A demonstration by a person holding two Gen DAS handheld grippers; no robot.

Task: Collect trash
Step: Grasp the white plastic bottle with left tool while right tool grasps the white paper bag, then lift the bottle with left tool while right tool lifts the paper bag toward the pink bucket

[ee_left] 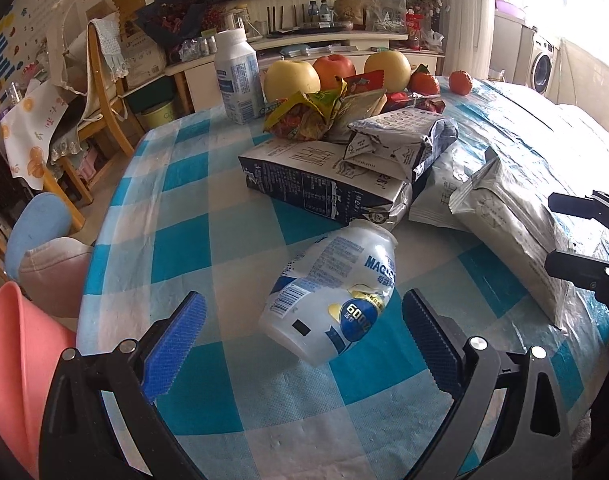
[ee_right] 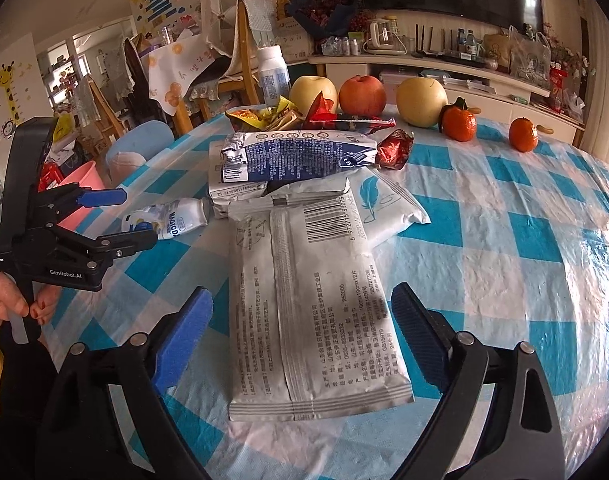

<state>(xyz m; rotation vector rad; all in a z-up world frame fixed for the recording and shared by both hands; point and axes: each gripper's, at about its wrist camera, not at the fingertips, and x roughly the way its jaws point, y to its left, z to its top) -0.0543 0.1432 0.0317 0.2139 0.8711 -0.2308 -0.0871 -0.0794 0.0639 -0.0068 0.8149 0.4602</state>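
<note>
Left hand-held gripper and right hand-held gripper both tilt downward, jaws spread wide.

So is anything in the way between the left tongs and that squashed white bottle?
No, nothing visible is in the way. The left tongs are open, and the squashed white bottle lies on its side on the checked tablecloth just ahead, with only bare cloth in between.

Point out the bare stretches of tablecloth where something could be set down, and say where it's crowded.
Free: the checked tablecloth right of the grey packet, up to the two tangerines; also the near-left cloth between the crushed white bottle and the table's edge. Crowded: the centre pile of cartons and wrappers before the fruit.
</note>
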